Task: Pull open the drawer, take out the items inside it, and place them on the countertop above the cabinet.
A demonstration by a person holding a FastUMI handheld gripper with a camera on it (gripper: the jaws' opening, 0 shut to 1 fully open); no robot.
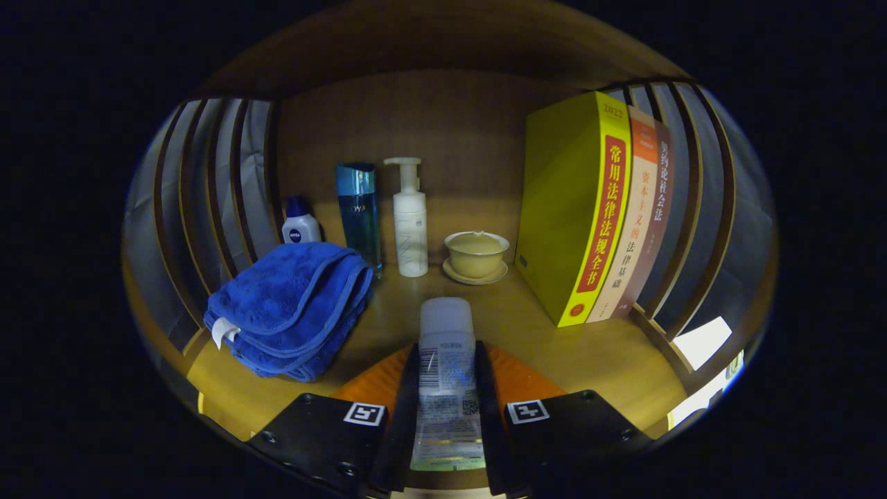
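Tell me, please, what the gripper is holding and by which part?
A white labelled bottle, gripped between the fingers on its two sides, around the labelled body.

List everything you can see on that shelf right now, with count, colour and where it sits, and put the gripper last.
towel: 1, blue, folded, ahead-left of the fingers
small bottle: 1, white with blue cap, behind the towel
tall bottle: 1, blue, upright at the back wall
pump bottle: 1, white, right of the tall bottle
lidded cup: 1, cream, on a saucer
books: 3, yellow, orange-cream, brown, upright on the right
shelf: 1, wooden
held bottle: 1, pale, white cap, between the fingers
gripper: 1, both fingers pressing the held bottle
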